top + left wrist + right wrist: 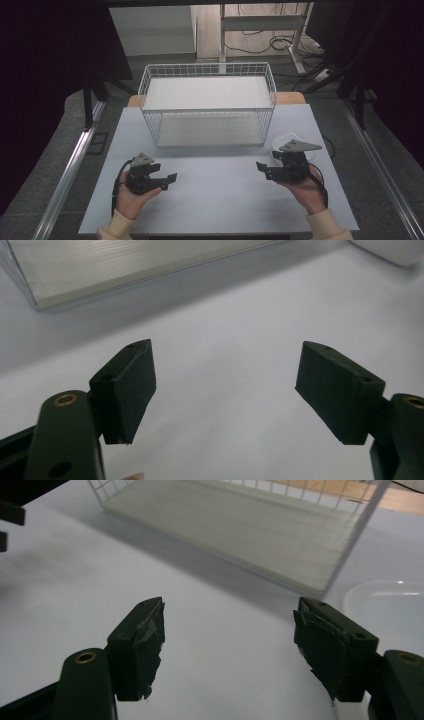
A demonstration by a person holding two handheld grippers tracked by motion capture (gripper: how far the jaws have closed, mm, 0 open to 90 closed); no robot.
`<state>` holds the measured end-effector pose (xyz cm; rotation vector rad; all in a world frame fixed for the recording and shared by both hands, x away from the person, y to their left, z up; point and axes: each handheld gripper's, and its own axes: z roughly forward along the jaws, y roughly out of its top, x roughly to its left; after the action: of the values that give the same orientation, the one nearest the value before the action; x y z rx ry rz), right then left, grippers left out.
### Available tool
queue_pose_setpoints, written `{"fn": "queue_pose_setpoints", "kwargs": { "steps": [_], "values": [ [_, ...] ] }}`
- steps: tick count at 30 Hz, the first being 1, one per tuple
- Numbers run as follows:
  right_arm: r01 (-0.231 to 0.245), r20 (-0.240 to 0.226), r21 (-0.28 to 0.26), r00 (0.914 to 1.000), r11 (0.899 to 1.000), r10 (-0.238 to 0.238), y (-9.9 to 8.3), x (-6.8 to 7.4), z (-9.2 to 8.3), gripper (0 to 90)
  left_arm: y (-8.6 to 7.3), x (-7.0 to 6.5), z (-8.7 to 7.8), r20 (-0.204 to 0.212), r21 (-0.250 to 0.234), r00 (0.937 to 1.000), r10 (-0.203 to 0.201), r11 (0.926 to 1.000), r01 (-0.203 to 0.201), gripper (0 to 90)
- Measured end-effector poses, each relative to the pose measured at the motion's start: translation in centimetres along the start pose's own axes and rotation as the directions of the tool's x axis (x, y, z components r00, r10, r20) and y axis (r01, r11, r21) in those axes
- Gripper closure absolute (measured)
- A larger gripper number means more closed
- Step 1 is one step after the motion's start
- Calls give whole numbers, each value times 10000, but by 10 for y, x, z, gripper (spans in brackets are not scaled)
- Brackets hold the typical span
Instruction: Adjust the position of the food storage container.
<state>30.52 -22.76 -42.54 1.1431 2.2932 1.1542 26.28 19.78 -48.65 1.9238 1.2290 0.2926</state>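
Both hands are low over the near half of the tabletop (215, 200), nothing picked up yet. The left hand-held gripper (173, 178) sits at the near left, jaws spread wide with only bare white surface between them; its own view confirms the gap is empty. Over on the near right, the right hand-held gripper (261, 168) points inward too, jaws also standing well apart and gripping nothing.

The thing nearest to the action is a shallow white dish (291, 141), lying on the tabletop just beyond the right hand-held gripper, near the right front corner of the white wire basket (207, 105). In the right gripper view the dish's rim sits just past the right-hand jaw, not between the two. The basket stands at the far middle of the tabletop, with a pale board as its floor.

My read: this is the approach, before any grasp. Next the right hand would need to swing towards the dish, get one jaw over the thin rim and one under, then close gently. That low, slick edge could easily slip.
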Motion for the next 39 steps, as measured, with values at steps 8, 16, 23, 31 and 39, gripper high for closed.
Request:
{"fn": "queue_pose_setpoints", "kwargs": {
  "steps": [8,16,23,31,39],
  "values": [
    [-613,105,85,9981,9981,612,19,-29,2,323,0,2,0,-30,24,10000,-32,10000,32,235],
    [-1421,39,300,9898,9894,1421,35,-65,9,410,-1,2,2,-56,88,10000,-22,10000,22,236],
    [-1732,389,537,9845,9834,1712,48,-89,18,454,-1,4,2,-66,109,10000,-70,9999,70,236],
    [-1876,857,661,9796,9800,1817,56,-109,27,529,-1,4,3,-67,129,10000,-39,9999,40,237],
    [-2154,1296,954,9707,9718,2024,59,-125,43,776,-1,4,3,-16,133,10000,-51,9999,52,238]
  ]
}}
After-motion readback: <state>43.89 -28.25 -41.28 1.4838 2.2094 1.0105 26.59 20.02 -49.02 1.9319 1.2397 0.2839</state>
